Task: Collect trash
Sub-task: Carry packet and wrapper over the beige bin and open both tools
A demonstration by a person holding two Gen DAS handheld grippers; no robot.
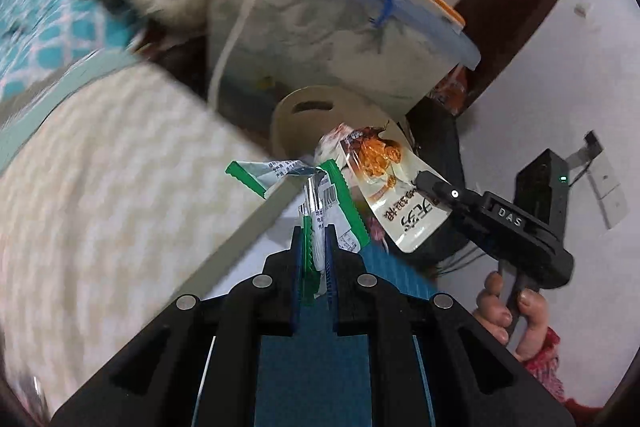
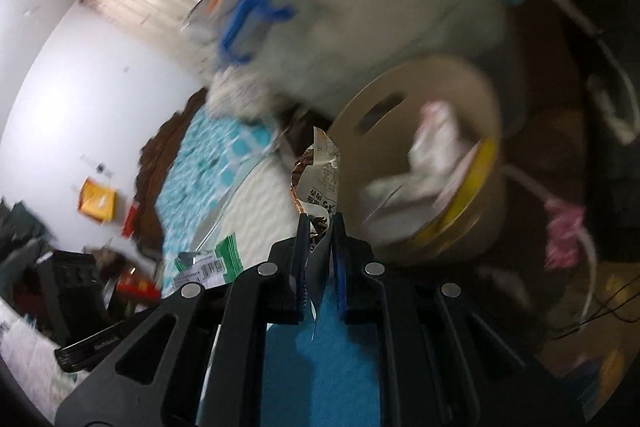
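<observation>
In the left wrist view my left gripper (image 1: 314,233) is shut on a green-and-white wrapper (image 1: 320,195) that sticks up crumpled from between the pads. To its right, my right gripper (image 1: 424,183) pinches a snack pouch (image 1: 384,179) printed with an orange food picture. A hand (image 1: 508,307) holds that gripper. In the blurred right wrist view the right gripper (image 2: 320,223) is shut on the same pouch (image 2: 320,175), which stands up from the pads. A beige round bin (image 2: 420,95) lies just beyond both, also seen as the beige bin (image 1: 300,115). The green wrapper (image 2: 212,261) shows at lower left.
The bin holds crumpled paper (image 2: 428,147) and a yellow item (image 2: 472,187). A clear storage box (image 1: 340,27) with a blue latch stands behind the bin. A bed with a cream cover (image 1: 100,167) and a teal blanket (image 1: 48,23) lies to the left. Cables (image 2: 608,303) trail at right.
</observation>
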